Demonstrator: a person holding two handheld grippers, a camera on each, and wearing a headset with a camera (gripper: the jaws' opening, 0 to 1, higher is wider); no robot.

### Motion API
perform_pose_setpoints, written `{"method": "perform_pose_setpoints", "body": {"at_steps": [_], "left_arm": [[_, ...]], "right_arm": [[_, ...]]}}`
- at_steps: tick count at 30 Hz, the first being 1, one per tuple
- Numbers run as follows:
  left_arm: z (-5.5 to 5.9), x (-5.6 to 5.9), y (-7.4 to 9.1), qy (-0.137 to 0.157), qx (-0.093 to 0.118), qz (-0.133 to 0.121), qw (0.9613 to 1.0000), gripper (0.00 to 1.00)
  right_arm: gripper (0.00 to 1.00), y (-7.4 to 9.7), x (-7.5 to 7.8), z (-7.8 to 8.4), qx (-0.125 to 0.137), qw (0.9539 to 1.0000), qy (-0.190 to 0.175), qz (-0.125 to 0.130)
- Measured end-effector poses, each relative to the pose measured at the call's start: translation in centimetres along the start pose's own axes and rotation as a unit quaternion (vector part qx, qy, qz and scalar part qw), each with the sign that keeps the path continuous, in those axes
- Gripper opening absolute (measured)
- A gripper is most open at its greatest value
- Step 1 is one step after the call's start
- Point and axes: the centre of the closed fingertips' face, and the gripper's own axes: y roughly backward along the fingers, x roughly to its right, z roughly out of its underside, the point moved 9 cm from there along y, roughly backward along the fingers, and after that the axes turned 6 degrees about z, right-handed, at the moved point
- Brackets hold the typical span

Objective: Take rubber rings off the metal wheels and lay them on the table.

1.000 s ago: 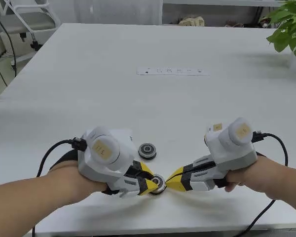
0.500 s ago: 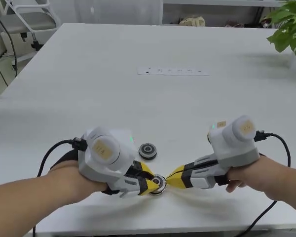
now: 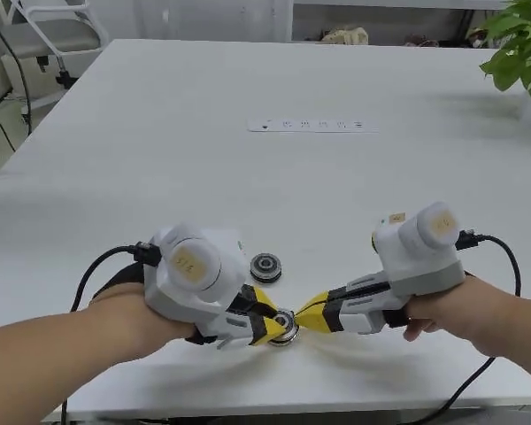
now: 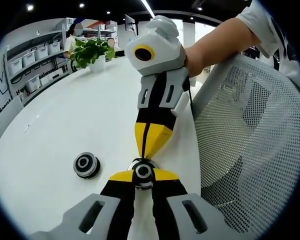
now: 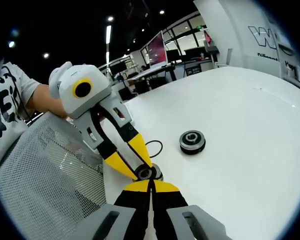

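Observation:
My left gripper (image 3: 274,327) is shut on a small metal wheel (image 3: 284,324) with a black rubber ring, holding it just above the table's near edge. In the left gripper view the wheel (image 4: 143,172) sits between my yellow fingertips. My right gripper (image 3: 303,317) comes in from the right with its jaws shut and its tips touching the wheel's rim (image 5: 149,173). I cannot tell whether they pinch the ring. A second wheel (image 3: 265,266) with its black ring lies flat on the table just beyond (image 4: 86,165) (image 5: 192,141).
A thin black loop (image 5: 153,148) lies on the white table (image 3: 274,186) between the held wheel and the second one. A white power strip (image 3: 311,126) sits at mid-table. A potted plant (image 3: 518,49) stands far right. A mesh chair back (image 4: 250,125) is close behind the grippers.
My right gripper has moved slightly left and its shut tips now meet the held wheel. The left gripper and the second wheel have stayed put.

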Motion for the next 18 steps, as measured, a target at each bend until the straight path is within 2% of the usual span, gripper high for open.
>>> {"method": "perform_pose_setpoints", "body": {"at_steps": [9,12,18], "left_arm": [[0.01,-0.03,0.05,-0.002,-0.001,0.000,1.0000,0.06],[0.01,-0.04,0.06,-0.001,-0.001,-0.001,1.0000,0.06],[0.00,-0.04,0.05,-0.001,-0.001,-0.001,1.0000,0.06]], "right_arm": [[0.00,-0.39,-0.54,-0.31,0.001,0.9998,0.021,-0.003],[0.00,-0.47,-0.75,-0.50,-0.005,0.9990,0.043,-0.001],[0.00,-0.53,-1.05,-0.70,0.003,0.9988,0.049,-0.009]]}}
